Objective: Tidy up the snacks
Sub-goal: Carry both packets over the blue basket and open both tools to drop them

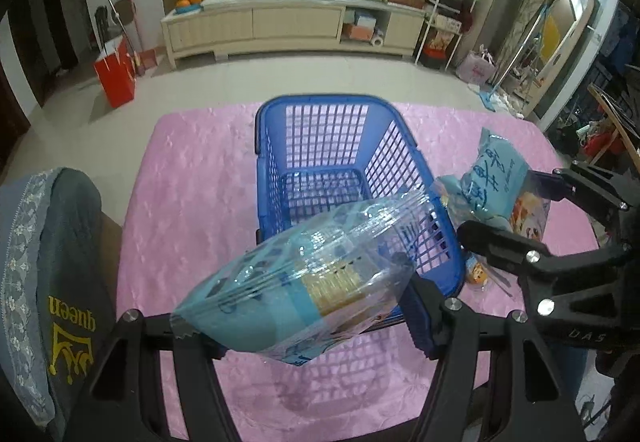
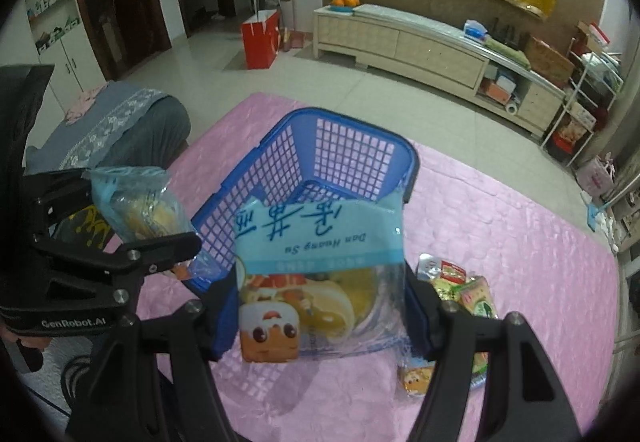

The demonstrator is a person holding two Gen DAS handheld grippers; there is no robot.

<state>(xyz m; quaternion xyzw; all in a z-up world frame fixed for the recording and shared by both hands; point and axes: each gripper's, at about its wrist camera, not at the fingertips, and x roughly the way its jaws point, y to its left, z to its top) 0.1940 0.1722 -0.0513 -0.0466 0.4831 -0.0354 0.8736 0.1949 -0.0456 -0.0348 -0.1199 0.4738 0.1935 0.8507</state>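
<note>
The left hand-held gripper [image 1: 304, 338] is clamped on a blue pack [image 1: 296, 282], and the right hand-held gripper [image 2: 320, 326] on a second pack [image 2: 316, 274], both just above the basket's [image 1: 320, 102] near rim at mid-bench [image 1: 192, 202]. More snacks [image 2: 464, 286] lie right of the basket.

Both the left gripper [image 1: 304, 326] and the right gripper [image 2: 320, 306] are matte black plastic with ribbed, triangular-cutout finger arms. Round silver screws dot their joints. White "GenRobot.AI" lettering marks the left gripper's body, seen from the right wrist.
</note>
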